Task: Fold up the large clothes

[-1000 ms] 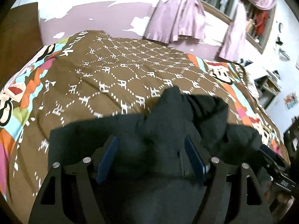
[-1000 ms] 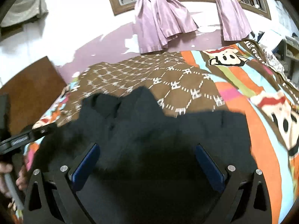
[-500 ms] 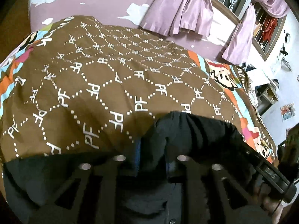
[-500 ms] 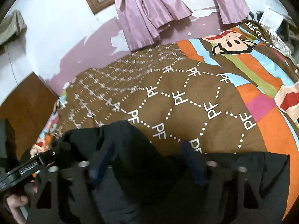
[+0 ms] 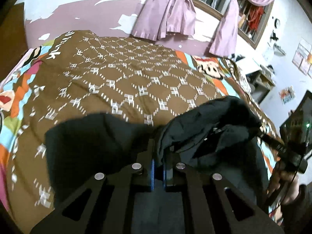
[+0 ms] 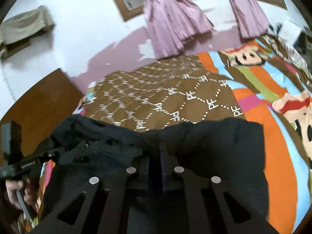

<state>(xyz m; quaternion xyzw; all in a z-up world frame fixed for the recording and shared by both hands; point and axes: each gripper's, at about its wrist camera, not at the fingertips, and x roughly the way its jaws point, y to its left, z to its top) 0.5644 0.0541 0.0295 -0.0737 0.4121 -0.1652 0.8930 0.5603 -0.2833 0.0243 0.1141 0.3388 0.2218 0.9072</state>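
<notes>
Item: black garment [image 5: 93, 142], large, dark, heavy-looking fabric. It lies spread across the near part of a bed, on a brown bedspread [image 5: 124, 81] patterned with white dotted diamonds and "PF" letters, bordered by bright orange, blue and green cartoon stripes. The garment's far edge runs across the bed in front of both claws; its bulk passes under and beside them toward the camera.

Left gripper [image 5: 158, 156]: jaws pressed together, blue pads pinching a raised fold of the black garment. The cloth rises out of the pinch and drapes off to the right in a loose hump. To the left of the claw the garment lies flat on the bedspread.

Right gripper [image 6: 155, 156]: jaws drawn in close, black fabric caught between them along the garment's far edge. To its right the garment lies flat with a squared corner on the orange stripe; to its left the cloth bunches in folds where a button and a stitched seam show.

Each claw is visible in the other's view: the right gripper at the right edge of the left view, held by a hand [image 5: 286, 187]; the left gripper at the left edge of the right view, likewise hand-held.

Background: purple curtains [image 5: 167, 11] tied at a barred window, peeling purple and white wall [image 6: 78, 39].
</notes>
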